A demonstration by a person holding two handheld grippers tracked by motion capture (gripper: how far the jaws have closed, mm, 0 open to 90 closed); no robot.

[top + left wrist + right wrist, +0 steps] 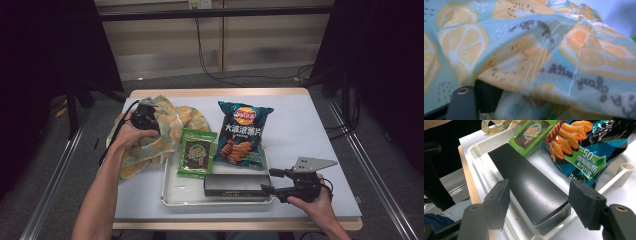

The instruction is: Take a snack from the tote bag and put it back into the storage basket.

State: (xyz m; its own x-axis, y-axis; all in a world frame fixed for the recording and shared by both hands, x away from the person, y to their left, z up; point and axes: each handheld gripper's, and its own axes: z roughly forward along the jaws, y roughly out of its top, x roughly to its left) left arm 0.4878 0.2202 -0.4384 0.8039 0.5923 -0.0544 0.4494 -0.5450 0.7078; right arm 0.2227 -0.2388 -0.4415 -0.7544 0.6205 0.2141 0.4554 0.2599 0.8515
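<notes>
Resting my left gripper (145, 116) on the fruit-print cloth bag (170, 131), I cannot tell its jaw state. My right gripper (272, 181) gapes unclenched, just beside the black box (235, 185) in the white tray (170, 192)

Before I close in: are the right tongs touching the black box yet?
Apart. The right gripper view shows the right tongs open, pads clear on either side of the black box end in the white tray.
</notes>
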